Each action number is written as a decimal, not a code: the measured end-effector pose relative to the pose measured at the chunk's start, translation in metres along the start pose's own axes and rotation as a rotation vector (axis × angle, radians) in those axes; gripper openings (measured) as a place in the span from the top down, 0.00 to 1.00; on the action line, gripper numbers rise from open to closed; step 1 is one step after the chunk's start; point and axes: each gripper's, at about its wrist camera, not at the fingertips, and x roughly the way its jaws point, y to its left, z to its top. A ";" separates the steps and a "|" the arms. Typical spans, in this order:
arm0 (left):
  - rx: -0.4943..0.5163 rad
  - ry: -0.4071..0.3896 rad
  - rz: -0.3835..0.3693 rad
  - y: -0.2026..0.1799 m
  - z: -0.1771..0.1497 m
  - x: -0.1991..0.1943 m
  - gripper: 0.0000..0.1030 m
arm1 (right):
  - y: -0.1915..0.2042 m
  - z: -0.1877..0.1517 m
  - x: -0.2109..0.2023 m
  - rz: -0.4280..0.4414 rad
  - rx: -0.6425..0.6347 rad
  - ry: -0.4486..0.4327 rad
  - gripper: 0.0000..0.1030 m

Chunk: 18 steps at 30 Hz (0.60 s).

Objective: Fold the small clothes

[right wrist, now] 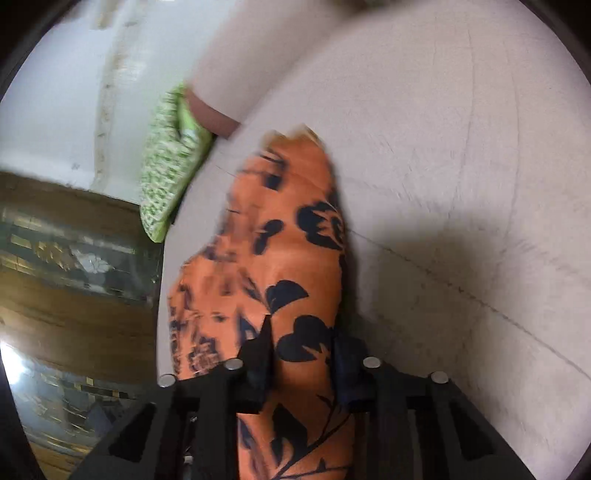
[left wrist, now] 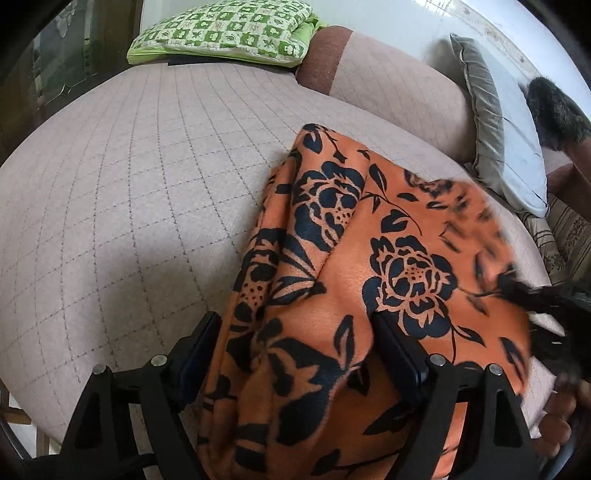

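An orange garment with a black flower print (left wrist: 354, 258) lies bunched on the quilted pink sofa seat (left wrist: 129, 192). My left gripper (left wrist: 295, 332) has its fingers wide apart with a thick fold of the garment between them; a firm grip cannot be judged. In the right wrist view my right gripper (right wrist: 301, 350) is shut on a fold of the same garment (right wrist: 291, 236), which hangs from it over the seat (right wrist: 461, 184). The right gripper shows as a dark blur in the left wrist view (left wrist: 546, 306).
A green patterned cushion (left wrist: 225, 29) lies at the far end of the seat, also in the right wrist view (right wrist: 166, 173). A grey pillow (left wrist: 502, 129) leans on the backrest (left wrist: 399, 88). A dark furry item (left wrist: 554, 110) sits at the right. A wooden, glass-topped table (right wrist: 74, 266) stands beside the sofa.
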 end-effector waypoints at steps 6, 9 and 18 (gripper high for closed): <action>-0.002 0.000 -0.002 0.004 0.001 -0.001 0.16 | -0.037 0.008 0.011 0.071 0.167 0.041 0.41; -0.018 0.008 -0.008 0.004 0.002 0.001 0.16 | -0.028 0.029 0.001 0.063 0.114 -0.036 0.28; -0.030 -0.004 -0.010 0.006 0.002 -0.002 0.14 | -0.006 0.043 0.044 -0.052 -0.005 -0.051 0.77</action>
